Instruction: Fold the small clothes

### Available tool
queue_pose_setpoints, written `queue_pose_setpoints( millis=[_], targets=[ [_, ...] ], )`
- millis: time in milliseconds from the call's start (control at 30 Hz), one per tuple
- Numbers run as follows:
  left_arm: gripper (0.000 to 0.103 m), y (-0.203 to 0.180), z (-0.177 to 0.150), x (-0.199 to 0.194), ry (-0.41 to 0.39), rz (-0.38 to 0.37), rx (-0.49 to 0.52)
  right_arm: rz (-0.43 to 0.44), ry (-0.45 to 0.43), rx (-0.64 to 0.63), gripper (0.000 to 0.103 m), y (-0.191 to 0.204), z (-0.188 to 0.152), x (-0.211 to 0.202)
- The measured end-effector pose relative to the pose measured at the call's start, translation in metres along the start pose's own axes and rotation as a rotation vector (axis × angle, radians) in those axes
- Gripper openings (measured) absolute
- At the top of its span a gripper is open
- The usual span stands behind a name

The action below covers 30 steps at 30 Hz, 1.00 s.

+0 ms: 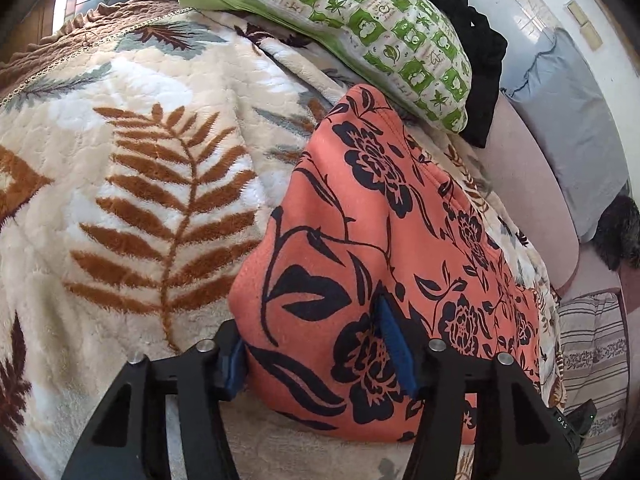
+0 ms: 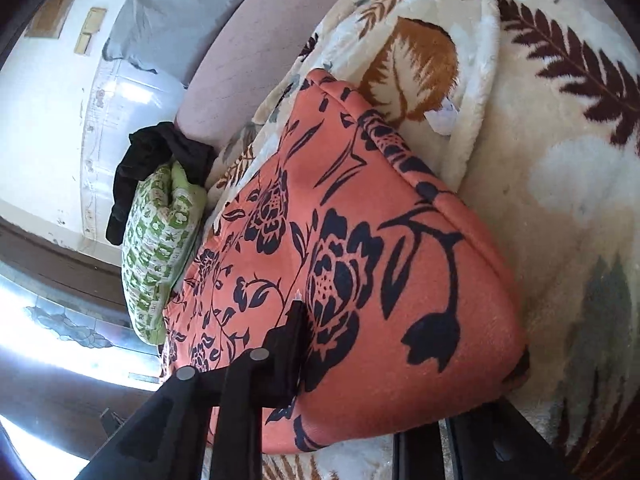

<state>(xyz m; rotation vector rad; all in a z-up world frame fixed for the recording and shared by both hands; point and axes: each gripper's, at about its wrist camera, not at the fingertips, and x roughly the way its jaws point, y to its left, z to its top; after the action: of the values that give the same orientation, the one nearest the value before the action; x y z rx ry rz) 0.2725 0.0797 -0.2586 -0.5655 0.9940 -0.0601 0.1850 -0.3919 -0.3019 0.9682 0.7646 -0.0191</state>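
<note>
An orange garment with a black flower print (image 1: 372,248) lies on a cream leaf-pattern blanket (image 1: 132,168). My left gripper (image 1: 316,352) has its jaws wide apart around the garment's near corner, one blue-padded finger (image 1: 396,344) on top of the cloth, the other at its left edge. In the right wrist view the same garment (image 2: 360,248) bulges between my right gripper (image 2: 400,360) jaws, which stand wide around its near end; the right finger is mostly hidden under the cloth.
A green-and-white patterned pillow (image 1: 360,28) and a black cloth (image 1: 476,60) lie beyond the garment. A grey pillow (image 1: 568,120) rests on a pink sheet (image 1: 524,184) to the right. A striped cushion (image 1: 592,360) sits at the right edge.
</note>
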Motion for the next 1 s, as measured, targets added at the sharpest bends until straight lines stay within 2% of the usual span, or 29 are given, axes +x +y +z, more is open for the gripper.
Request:
queue_pose_setpoints(
  millis=[33, 133, 300, 533, 600, 667, 700, 767, 833, 867, 933, 967, 1000],
  targets=[
    [0.031, 0.000, 0.001, 0.002, 0.009, -0.021, -0.002, -0.023, -0.012, -0.040, 0.018, 0.006, -0.001, -0.001],
    [0.026, -0.004, 0.000, -0.002, -0.003, -0.011, 0.015, -0.080, -0.064, -0.143, 0.013, 0.022, -0.004, -0.008],
    [0.024, -0.006, -0.003, -0.027, -0.044, -0.060, -0.010, -0.153, -0.174, -0.334, 0.012, 0.057, -0.016, -0.027],
    [0.024, 0.004, -0.037, -0.071, -0.030, -0.081, -0.001, -0.159, -0.188, -0.358, 0.012, 0.058, -0.041, -0.075],
    [0.025, 0.012, -0.051, -0.070, -0.009, -0.051, 0.006, -0.170, -0.160, -0.340, 0.012, 0.047, -0.050, -0.084],
    [0.031, 0.017, -0.061, -0.057, 0.042, 0.000, 0.029, -0.206, -0.064, -0.312, 0.016, 0.029, -0.056, -0.076],
    [0.040, 0.020, -0.062, -0.049, 0.068, 0.017, 0.025, -0.226, 0.005, -0.273, 0.017, 0.017, -0.057, -0.066],
    [0.049, 0.023, -0.059, -0.048, 0.057, -0.029, 0.006, -0.222, 0.082, -0.159, 0.022, -0.005, -0.055, -0.058],
    [0.068, 0.021, -0.059, -0.049, 0.059, -0.082, 0.001, -0.212, 0.079, -0.135, 0.028, -0.006, -0.054, -0.068],
    [0.068, 0.019, -0.060, -0.050, 0.050, -0.085, 0.001, -0.216, 0.072, -0.149, 0.030, -0.002, -0.057, -0.077],
    [0.062, 0.014, -0.062, -0.051, 0.030, -0.064, 0.030, -0.188, 0.081, -0.180, 0.030, 0.005, -0.068, -0.093],
    [0.051, 0.012, -0.062, -0.053, 0.012, -0.056, 0.045, -0.180, 0.087, -0.189, 0.030, 0.008, -0.074, -0.101],
    [0.029, 0.009, -0.062, -0.055, -0.005, -0.046, 0.064, -0.173, 0.085, -0.200, 0.030, 0.010, -0.080, -0.108]
  ],
)
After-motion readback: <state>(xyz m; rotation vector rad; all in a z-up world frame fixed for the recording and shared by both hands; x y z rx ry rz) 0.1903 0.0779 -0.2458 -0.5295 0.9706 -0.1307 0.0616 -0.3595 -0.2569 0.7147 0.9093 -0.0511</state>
